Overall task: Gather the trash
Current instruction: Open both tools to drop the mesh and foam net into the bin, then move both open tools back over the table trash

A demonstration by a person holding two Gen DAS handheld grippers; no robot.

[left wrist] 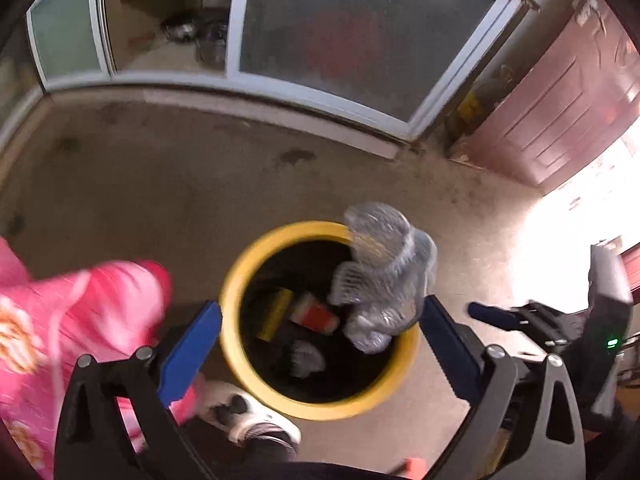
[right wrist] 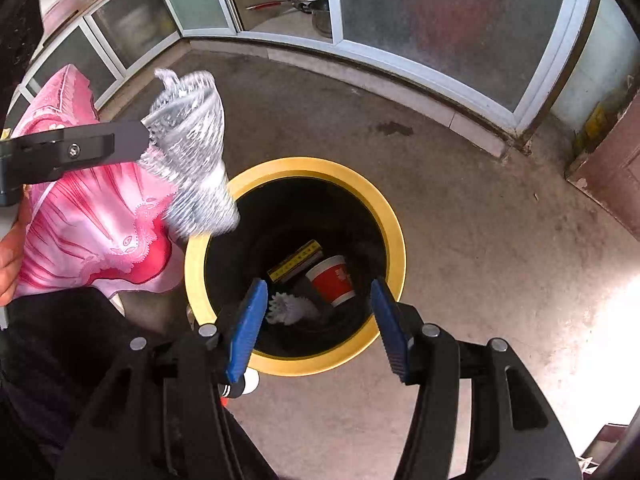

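Jaws wide above yellow bin (right wrist: 394, 236)

A cup (right wrist: 333, 280), box (right wrist: 296, 266) and wrapper (right wrist: 292, 309) lie in the bin (right wrist: 394, 216), cabinets (right wrist: 440, 20) behind.

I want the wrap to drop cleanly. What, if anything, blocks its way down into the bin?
Nothing visible: the bubble wrap hangs over the open yellow bin, with only a red cup and other trash at the bottom.

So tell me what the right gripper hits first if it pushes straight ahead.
Probably nothing before the bin: the open right gripper points into its mouth. Going on, it would likely meet the red cup at the bottom, though depth is unclear.
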